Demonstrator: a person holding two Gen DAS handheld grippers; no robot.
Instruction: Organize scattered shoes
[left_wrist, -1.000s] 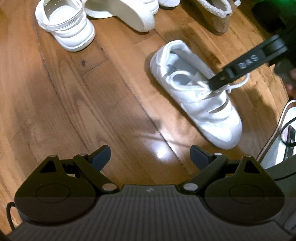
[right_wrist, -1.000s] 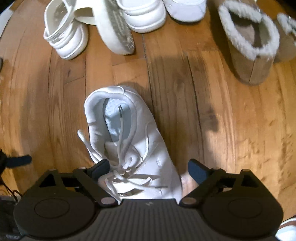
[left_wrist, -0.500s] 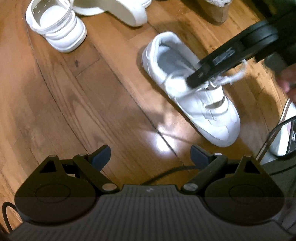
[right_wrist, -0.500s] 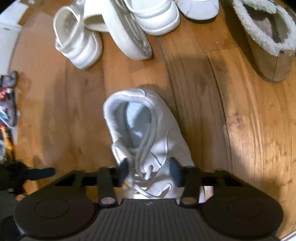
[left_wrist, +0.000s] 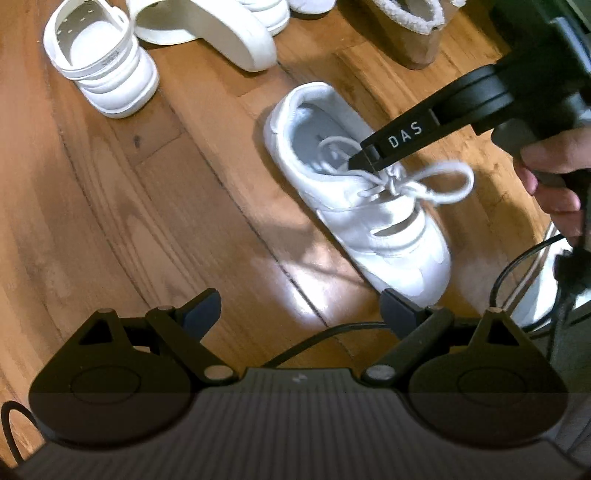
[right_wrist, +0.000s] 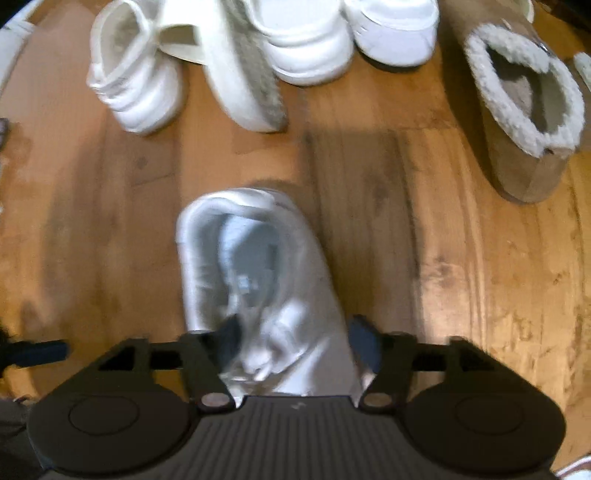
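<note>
Two grippers are in play over the wooden floor (left_wrist: 110, 206). On my left, the left gripper (left_wrist: 299, 306) hangs above bare boards, its jaws spread wide with nothing between them. Ahead of it the white sneaker (left_wrist: 354, 192) lies on the floor, heel pointing toward the row of white sandals (left_wrist: 99, 62) and the fleece-lined slipper (right_wrist: 524, 110). To the right, my right gripper (right_wrist: 295, 341) straddles the sneaker's laced tongue, jaws partly apart on either side of it; the blur hides whether they touch it.
</note>
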